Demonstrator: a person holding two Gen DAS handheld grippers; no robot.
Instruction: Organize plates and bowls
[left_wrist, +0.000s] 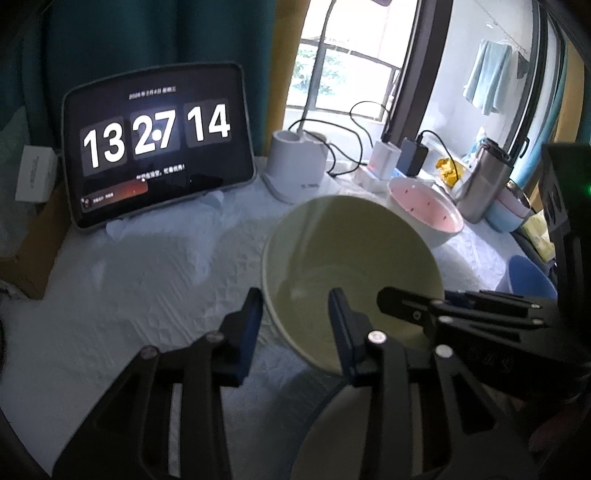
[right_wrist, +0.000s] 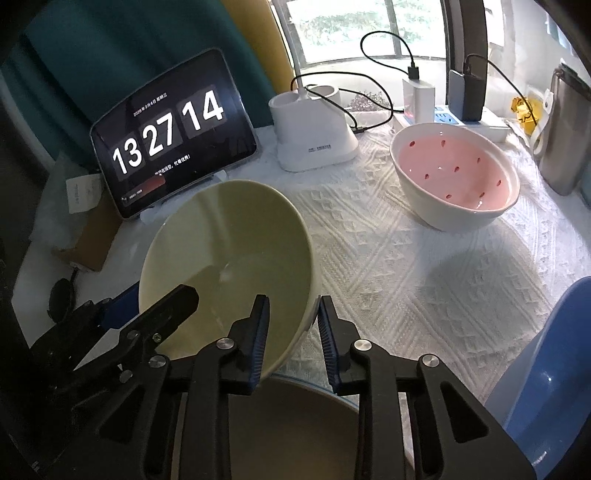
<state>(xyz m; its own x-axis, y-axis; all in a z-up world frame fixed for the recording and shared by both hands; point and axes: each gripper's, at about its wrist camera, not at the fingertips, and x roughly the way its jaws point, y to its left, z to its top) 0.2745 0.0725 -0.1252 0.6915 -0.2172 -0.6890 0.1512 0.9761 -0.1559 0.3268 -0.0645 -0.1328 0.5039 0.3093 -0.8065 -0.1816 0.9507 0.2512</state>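
white quilted cloth (right_wrist: 388, 258); cream bowl (right_wrist: 229, 258) tilted, rim between both grippers' jaws: left gripper (left_wrist: 295, 317) & right gripper (right_wrist: 291, 325), each straddling rim, contact unclear.

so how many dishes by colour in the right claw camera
pale yellow bowl: 1
pink-lined white bowl: 1
blue dish, partly cut off at the edge: 1
tan plate under the claws: 1
total: 4
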